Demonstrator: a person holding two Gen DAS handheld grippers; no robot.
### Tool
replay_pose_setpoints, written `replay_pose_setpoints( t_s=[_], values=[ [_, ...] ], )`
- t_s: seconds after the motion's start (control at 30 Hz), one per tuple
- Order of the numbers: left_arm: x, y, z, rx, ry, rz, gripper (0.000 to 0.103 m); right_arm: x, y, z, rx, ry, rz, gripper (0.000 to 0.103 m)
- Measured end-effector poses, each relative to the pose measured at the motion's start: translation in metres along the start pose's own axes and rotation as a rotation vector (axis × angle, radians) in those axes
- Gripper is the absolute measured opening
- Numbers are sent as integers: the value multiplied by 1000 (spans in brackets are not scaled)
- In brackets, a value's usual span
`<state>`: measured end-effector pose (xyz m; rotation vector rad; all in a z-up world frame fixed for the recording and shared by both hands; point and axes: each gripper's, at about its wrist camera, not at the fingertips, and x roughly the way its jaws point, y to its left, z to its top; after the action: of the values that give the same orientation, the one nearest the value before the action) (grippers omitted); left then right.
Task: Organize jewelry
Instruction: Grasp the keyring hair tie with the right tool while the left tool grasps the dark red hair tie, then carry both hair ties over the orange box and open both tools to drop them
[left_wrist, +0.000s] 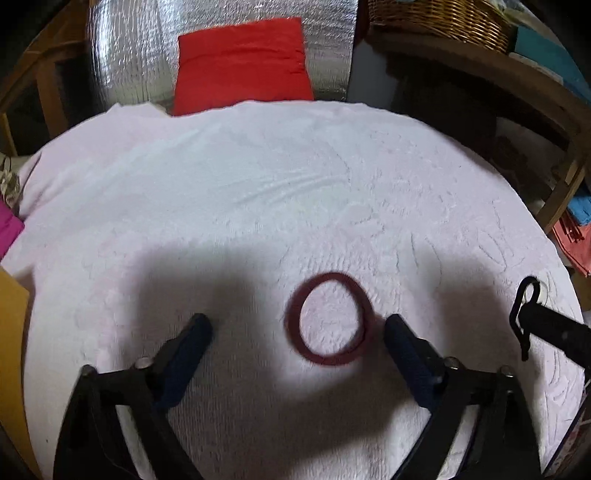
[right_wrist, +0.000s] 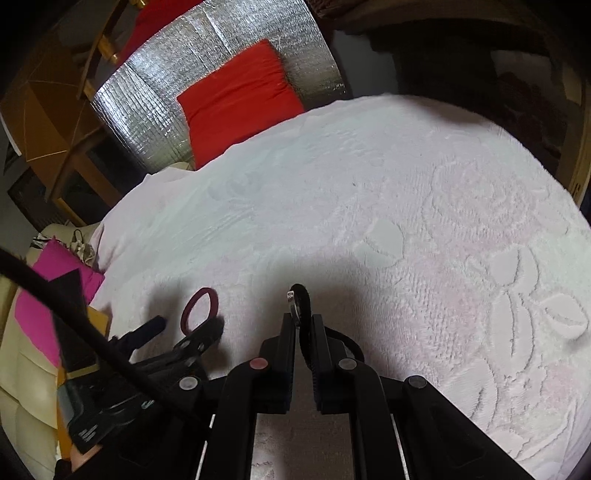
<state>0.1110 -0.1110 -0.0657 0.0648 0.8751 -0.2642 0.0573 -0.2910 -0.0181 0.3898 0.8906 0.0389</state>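
Straddling a dark red band (left_wrist: 330, 319), the left gripper (left_wrist: 297, 330) hangs over the white textured cloth (left_wrist: 258, 192) w/ jaws spread wide — nothing pinched yet. In the left wrist view the band lies flat, closer to the finger at 3 o'clock than the one at 9 o'clock; whether that finger touches it I can't tell. Prob. a set-up for a pinch: the fingers sit either side so a squeeze could catch the loop.

The right gripper (right_wrist: 303, 319) is clamped tight on a black band (right_wrist: 301, 301), held edge-up so its loop sticks out past the tips toward 12 o'clock — a small metal piece shows on it. In the left view it sits off at 3 o'clock, clear of the red one, likely to leave room.

Beyond the cloth at 12 o'clock: a red cushion (left_wrist: 242, 64) against a silver foil sheet (left_wrist: 136, 51), and a wicker basket (left_wrist: 439, 18) at about 1 o'clock.
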Motion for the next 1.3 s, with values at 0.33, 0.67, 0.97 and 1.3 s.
replay_pose_setpoints(
  t_s=[0.33, 0.67, 0.97, 1.3],
  values=[
    [-10, 5, 2, 6, -23, -31, 9, -8, 6, -2, -30, -34, 19, 9],
    [-59, 42, -7, -62, -97, -56, 7, -15, 35, -9, -74, -61, 60, 9],
    [-126, 72, -30, -88, -197, 83, 7, -23, 91, -23, -137, -101, 149, 9],
    [-179, 113, -44, -113, -313, 207, 7, -31, 146, -41, -147, -138, 264, 9]
  ],
)
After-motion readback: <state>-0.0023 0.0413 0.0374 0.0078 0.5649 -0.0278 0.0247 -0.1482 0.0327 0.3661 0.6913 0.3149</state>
